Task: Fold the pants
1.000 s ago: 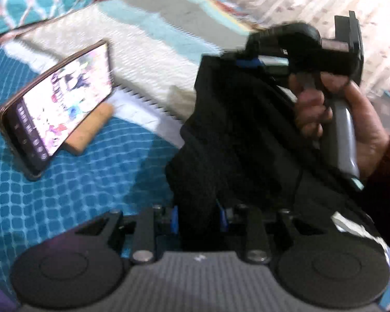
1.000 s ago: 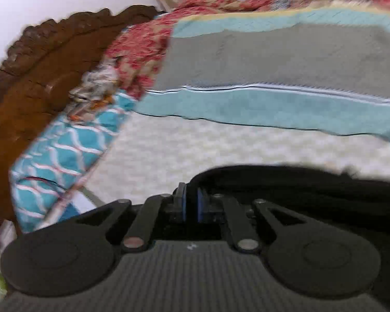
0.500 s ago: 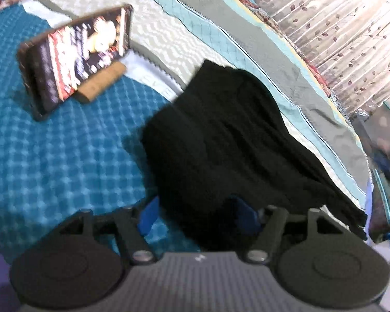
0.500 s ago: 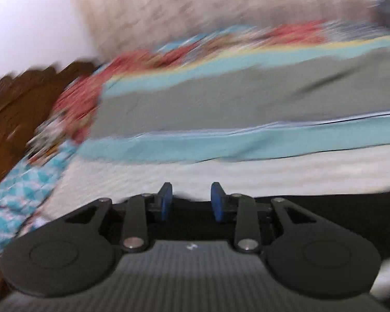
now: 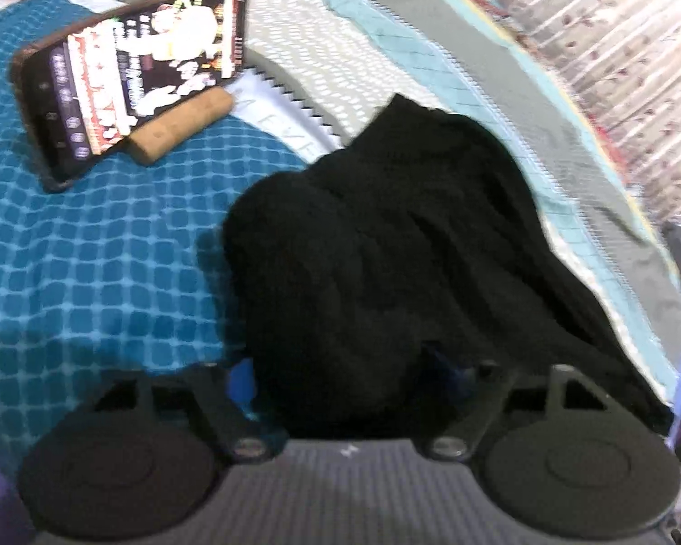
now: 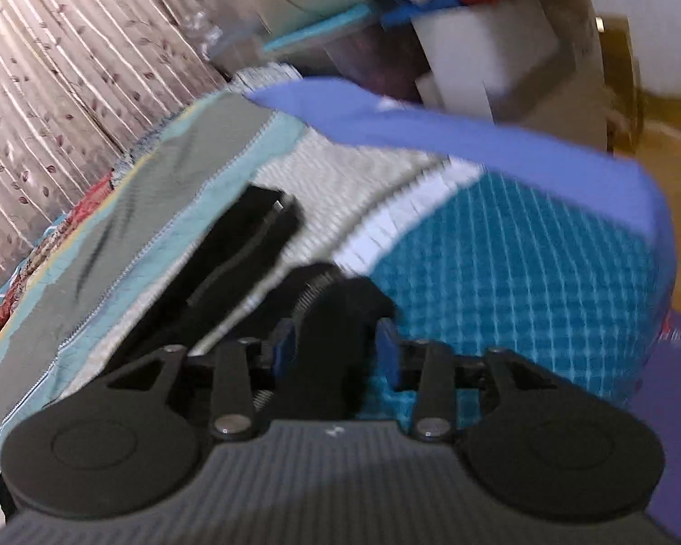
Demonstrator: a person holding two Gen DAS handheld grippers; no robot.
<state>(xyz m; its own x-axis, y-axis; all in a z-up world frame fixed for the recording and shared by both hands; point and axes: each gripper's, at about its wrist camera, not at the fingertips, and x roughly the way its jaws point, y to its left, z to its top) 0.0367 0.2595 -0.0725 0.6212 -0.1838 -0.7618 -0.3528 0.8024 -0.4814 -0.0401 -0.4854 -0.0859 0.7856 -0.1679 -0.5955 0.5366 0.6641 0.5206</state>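
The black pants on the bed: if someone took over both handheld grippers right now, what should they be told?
Left gripper: part open and has just been closing, astride the near edge of the pants; no firm pinch shows.
Right gripper: open and has just been opening, with a black end of the pants between its pads.
Pants: a rumpled black heap on the bed, one strip trailing toward the curtain side. A phone is propped to their left.
Done: the pants are laid down, roughly doubled.
Left: probably smooth them flat, line up the edges and finish the fold.
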